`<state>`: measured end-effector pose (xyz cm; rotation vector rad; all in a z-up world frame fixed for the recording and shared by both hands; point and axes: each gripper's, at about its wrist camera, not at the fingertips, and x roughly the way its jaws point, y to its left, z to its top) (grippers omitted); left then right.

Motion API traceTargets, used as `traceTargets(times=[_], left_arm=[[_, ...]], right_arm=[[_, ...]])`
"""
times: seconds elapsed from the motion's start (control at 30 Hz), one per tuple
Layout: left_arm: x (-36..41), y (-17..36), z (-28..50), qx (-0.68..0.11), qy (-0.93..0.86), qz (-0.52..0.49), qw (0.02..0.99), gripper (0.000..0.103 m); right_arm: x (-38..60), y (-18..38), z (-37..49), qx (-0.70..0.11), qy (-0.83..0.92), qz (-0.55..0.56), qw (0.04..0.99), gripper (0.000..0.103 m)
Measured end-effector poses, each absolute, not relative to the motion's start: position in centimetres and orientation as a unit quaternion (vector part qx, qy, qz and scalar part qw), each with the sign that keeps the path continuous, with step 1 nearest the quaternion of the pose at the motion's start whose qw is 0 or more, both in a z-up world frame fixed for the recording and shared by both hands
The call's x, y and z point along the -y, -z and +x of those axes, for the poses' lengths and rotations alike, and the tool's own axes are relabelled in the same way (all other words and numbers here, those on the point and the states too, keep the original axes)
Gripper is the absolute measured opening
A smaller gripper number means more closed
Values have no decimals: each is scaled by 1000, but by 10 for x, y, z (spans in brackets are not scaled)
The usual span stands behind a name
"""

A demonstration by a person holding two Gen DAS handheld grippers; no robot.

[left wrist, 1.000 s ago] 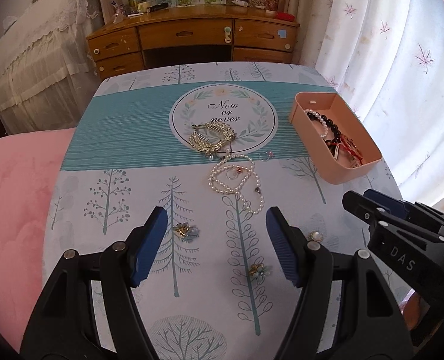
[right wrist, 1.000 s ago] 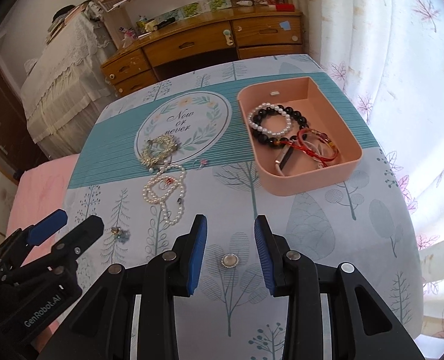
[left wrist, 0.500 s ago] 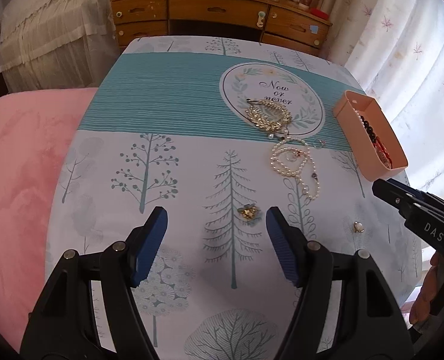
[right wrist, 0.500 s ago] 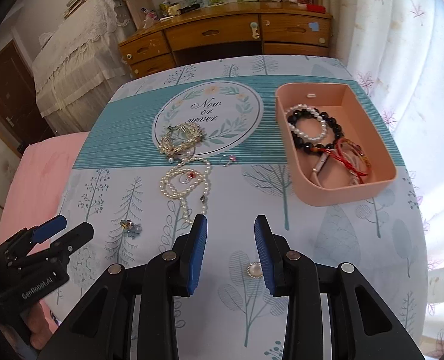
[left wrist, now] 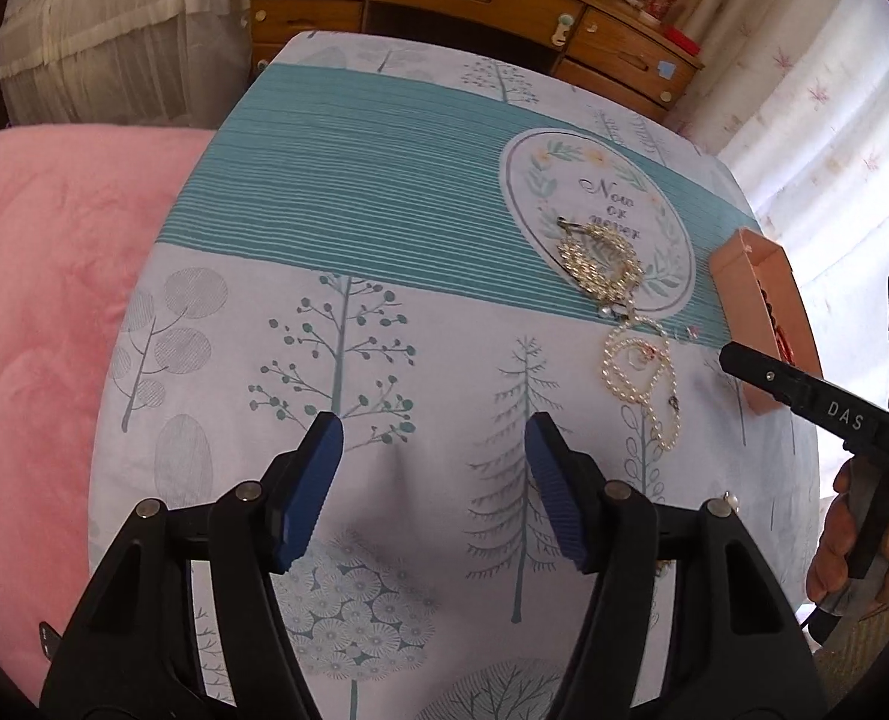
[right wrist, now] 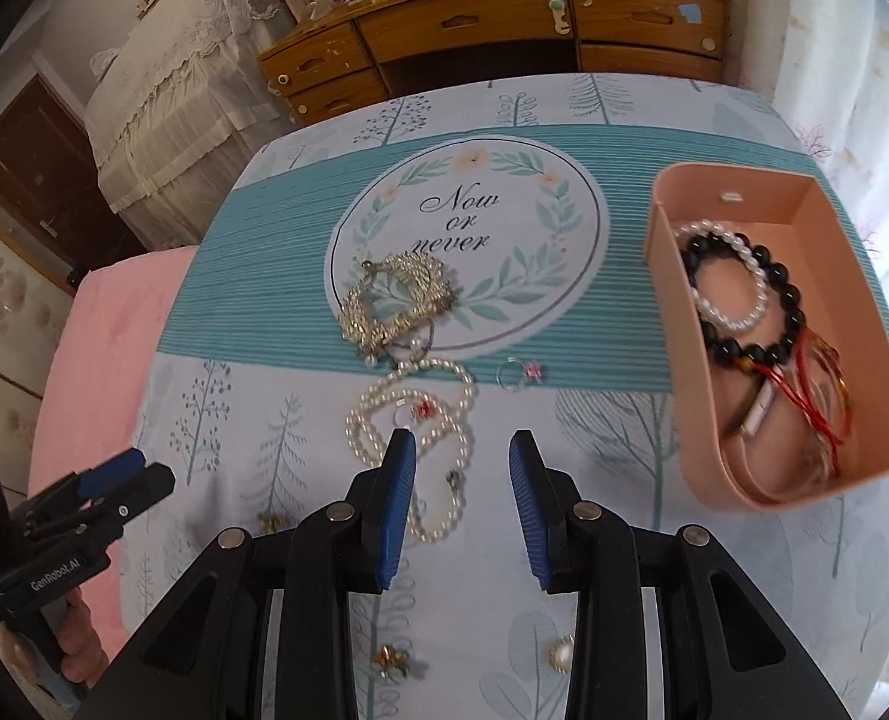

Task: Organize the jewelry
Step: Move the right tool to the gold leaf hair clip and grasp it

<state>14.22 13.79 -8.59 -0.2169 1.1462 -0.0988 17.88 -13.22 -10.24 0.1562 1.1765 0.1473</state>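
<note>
A pearl necklace (right wrist: 411,420) lies on the tree-print tablecloth just ahead of my open, empty right gripper (right wrist: 461,504); it also shows in the left wrist view (left wrist: 639,378). A gold chain piece (right wrist: 393,303) lies behind it on the round print. A small ring (right wrist: 519,372) lies to the right. A pink tray (right wrist: 864,474) at the right holds pearl, black-bead and red bracelets. A pearl earring (right wrist: 561,654) and a gold brooch (right wrist: 390,660) lie below my right gripper. My left gripper (left wrist: 432,483) is open and empty over bare cloth at the left.
A pink blanket (left wrist: 36,312) lies left of the table. A wooden desk with drawers (right wrist: 492,30) stands behind it. White curtains (left wrist: 834,96) hang at the right. Another small gold piece (right wrist: 273,521) lies left of my right gripper.
My left gripper has swung left, away from the jewelry, over bare cloth. My right gripper has moved forward past the pearl earring to the pearl necklace. Both stay open.
</note>
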Motion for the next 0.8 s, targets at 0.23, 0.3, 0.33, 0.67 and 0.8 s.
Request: traceTargets(times=[0.23, 0.3, 0.33, 0.67, 0.8], left_arm=[[-142, 94, 159, -555, 35, -108, 824, 57], [-136, 94, 162, -556, 40, -106, 823, 57], [-134, 94, 162, -556, 43, -105, 823, 57], [-120, 104, 164, -569, 54, -104, 814, 57], [-119, 109, 164, -573, 58, -106, 811, 57]], right_arm=[[131, 113, 221, -568, -82, 99, 813, 33], [130, 117, 237, -575, -85, 119, 805, 33], [130, 120, 244, -577, -84, 127, 802, 33], [119, 151, 296, -630, -49, 188, 752, 33], [117, 158, 303, -641, -39, 205, 738, 33]])
